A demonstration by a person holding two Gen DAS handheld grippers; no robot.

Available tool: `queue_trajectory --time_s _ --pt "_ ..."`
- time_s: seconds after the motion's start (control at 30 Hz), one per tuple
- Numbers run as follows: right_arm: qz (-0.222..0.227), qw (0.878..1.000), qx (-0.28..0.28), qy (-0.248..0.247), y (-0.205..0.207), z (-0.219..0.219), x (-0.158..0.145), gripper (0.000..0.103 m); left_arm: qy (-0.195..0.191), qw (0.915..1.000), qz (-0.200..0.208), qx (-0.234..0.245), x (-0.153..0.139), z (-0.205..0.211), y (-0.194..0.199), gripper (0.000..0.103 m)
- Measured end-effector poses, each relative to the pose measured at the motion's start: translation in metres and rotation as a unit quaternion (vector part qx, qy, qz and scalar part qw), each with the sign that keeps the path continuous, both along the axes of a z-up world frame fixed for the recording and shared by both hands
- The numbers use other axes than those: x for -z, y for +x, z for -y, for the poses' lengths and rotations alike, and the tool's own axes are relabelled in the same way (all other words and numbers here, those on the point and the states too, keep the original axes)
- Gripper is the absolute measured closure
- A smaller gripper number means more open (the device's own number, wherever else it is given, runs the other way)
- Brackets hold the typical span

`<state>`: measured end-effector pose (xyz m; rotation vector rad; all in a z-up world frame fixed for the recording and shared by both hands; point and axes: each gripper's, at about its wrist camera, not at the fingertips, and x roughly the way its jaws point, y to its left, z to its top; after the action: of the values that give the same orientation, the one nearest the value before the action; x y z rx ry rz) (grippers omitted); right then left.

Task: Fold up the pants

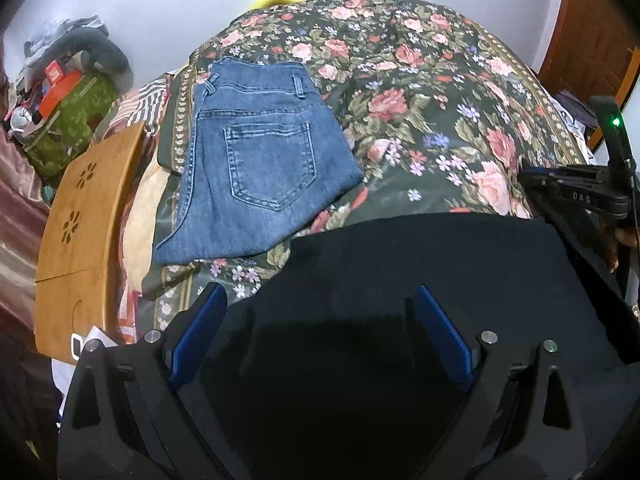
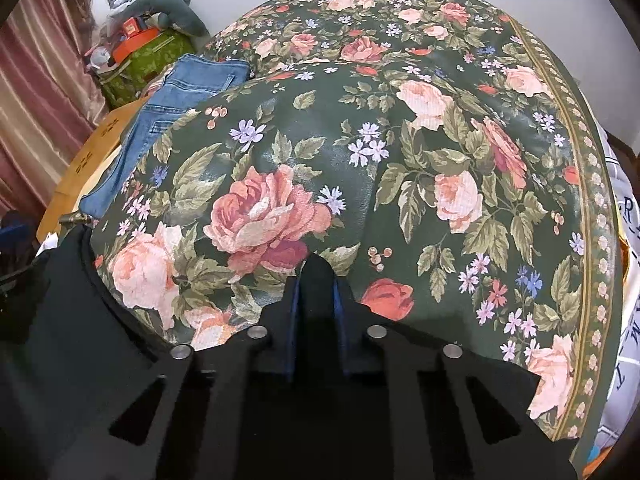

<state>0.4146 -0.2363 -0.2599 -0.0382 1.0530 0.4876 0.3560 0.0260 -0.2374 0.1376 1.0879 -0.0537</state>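
Black pants (image 1: 420,280) lie on the floral bedspread (image 1: 420,120), spread across the near part of the left wrist view. My left gripper (image 1: 318,300) is open just above the black cloth, its blue pads (image 1: 440,332) wide apart. My right gripper (image 2: 316,280) is shut on a fold of the black pants (image 2: 316,272) that sticks up between its pads; more black cloth (image 2: 60,320) hangs at its left. The right gripper also shows at the right edge of the left wrist view (image 1: 580,196). Folded blue jeans (image 1: 256,160) lie on the bed's far left and also show in the right wrist view (image 2: 160,120).
A wooden lap table (image 1: 80,240) stands beside the bed on the left. A green bag with piled clutter (image 1: 68,120) sits behind it by a pink curtain (image 2: 36,100). A wooden door (image 1: 592,32) is at the far right. White printed cloth (image 2: 628,280) edges the bed's right side.
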Motion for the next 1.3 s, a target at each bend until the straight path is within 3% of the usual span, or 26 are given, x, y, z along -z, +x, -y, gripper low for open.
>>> queue_trajectory --time_s 0.17,0.4,0.53,0.67,0.8,0.9,1.03,1.3 --pt "0.036 0.999 0.031 0.022 -0.006 0.018 -0.027 0.091 -0.018 0.9997 0.003 0.015 -0.011 0.019 -0.014 0.007" --pt "0.121 0.990 0.063 0.036 -0.039 0.067 -0.108 0.091 -0.048 0.9978 -0.024 0.040 -0.019 0.059 -0.031 0.007" --pt "0.188 0.978 0.085 0.025 -0.070 0.098 -0.159 0.091 -0.039 0.9972 -0.038 0.051 -0.016 0.085 -0.039 0.007" --pt "0.227 0.968 0.099 0.034 -0.092 0.126 -0.189 0.091 -0.046 0.9956 -0.056 0.059 -0.011 0.107 -0.045 0.007" --pt "0.203 0.974 0.097 0.023 -0.106 0.140 -0.174 0.091 -0.046 0.9944 -0.070 0.065 -0.002 0.124 -0.048 0.007" --pt "0.174 0.979 0.104 0.002 -0.116 0.148 -0.143 0.091 -0.014 0.9960 -0.054 0.069 0.001 0.135 -0.054 0.006" --pt "0.136 0.983 0.121 -0.027 -0.132 0.164 -0.098 0.091 -0.014 0.9964 -0.050 0.068 0.003 0.138 -0.055 0.003" --pt "0.066 0.985 0.158 -0.005 -0.167 0.188 -0.040 0.088 -0.011 0.9967 -0.045 0.067 0.004 0.140 -0.053 0.001"
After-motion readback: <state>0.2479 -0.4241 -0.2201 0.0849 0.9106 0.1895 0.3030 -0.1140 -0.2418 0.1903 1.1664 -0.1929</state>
